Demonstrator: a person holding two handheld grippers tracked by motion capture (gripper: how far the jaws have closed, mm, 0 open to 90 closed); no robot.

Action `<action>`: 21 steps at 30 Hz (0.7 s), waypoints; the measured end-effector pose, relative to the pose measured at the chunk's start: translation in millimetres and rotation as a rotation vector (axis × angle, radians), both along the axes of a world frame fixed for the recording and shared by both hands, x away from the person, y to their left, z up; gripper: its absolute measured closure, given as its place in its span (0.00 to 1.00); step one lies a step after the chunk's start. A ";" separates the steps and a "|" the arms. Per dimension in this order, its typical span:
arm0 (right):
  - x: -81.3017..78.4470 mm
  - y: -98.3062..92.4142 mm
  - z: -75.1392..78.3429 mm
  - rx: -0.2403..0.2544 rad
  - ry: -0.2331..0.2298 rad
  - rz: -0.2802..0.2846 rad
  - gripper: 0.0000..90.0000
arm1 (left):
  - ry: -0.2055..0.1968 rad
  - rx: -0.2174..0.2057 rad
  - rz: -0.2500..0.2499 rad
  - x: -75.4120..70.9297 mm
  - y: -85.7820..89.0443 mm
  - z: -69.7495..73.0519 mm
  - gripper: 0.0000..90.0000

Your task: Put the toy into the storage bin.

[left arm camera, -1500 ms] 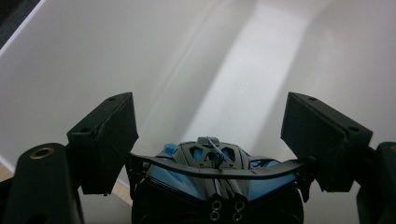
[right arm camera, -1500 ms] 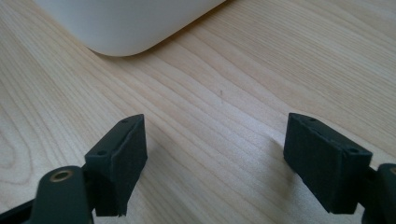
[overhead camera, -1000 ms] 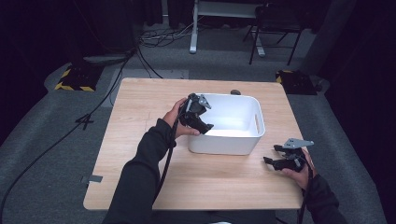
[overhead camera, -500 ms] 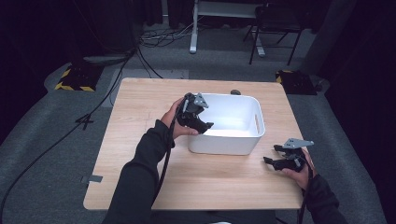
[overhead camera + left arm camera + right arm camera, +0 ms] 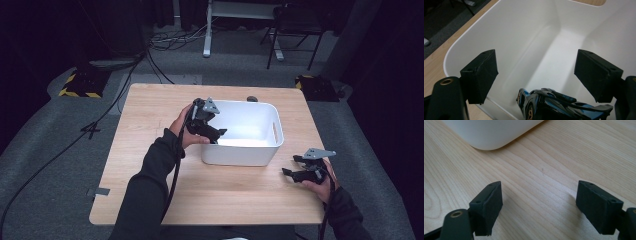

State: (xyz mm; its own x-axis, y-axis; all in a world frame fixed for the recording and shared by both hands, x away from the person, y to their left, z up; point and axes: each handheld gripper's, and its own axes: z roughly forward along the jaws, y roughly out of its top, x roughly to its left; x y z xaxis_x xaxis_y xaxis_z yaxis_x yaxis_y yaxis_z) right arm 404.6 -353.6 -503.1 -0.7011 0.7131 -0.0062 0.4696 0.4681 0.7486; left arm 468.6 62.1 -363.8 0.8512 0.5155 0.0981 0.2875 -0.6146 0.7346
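The left gripper (image 5: 536, 75) hung over the white bin (image 5: 506, 30), jaws apart and empty; the toy car (image 5: 559, 105) lay just below them, lengthwise across the gap.

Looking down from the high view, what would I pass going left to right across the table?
Left hand-held gripper → white bin → right hand-held gripper, all on the wooden table.

The left gripper (image 5: 215, 134) has moved a tiny bit over the near left corner of the white bin (image 5: 260, 150). Before, it sat a little lower and closer to the person. Now its tips lean a bit more in over the bin's rim. The hand that holds it (image 5: 181, 131) went along with it.
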 end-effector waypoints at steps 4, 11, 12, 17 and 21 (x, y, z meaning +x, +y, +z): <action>0.1 -0.1 0.0 -0.001 -0.001 0.001 0.24 | -0.002 -0.007 0.006 -0.3 1.8 1.0 0.21; 0.0 -0.1 0.0 -0.001 -0.001 0.001 0.24 | -0.018 -0.018 0.015 -2.7 7.5 5.4 0.21; 0.0 -0.1 0.0 -0.001 0.000 0.001 0.24 | -0.022 -0.024 0.015 -3.1 8.2 5.6 0.21; 0.1 -0.1 0.0 -0.002 -0.002 0.001 0.24 | -0.040 -0.067 0.047 -4.9 13.1 8.2 0.20; 0.1 0.0 -0.1 -0.001 -0.001 0.001 0.24 | -0.058 -0.074 0.063 -5.6 16.2 9.0 0.19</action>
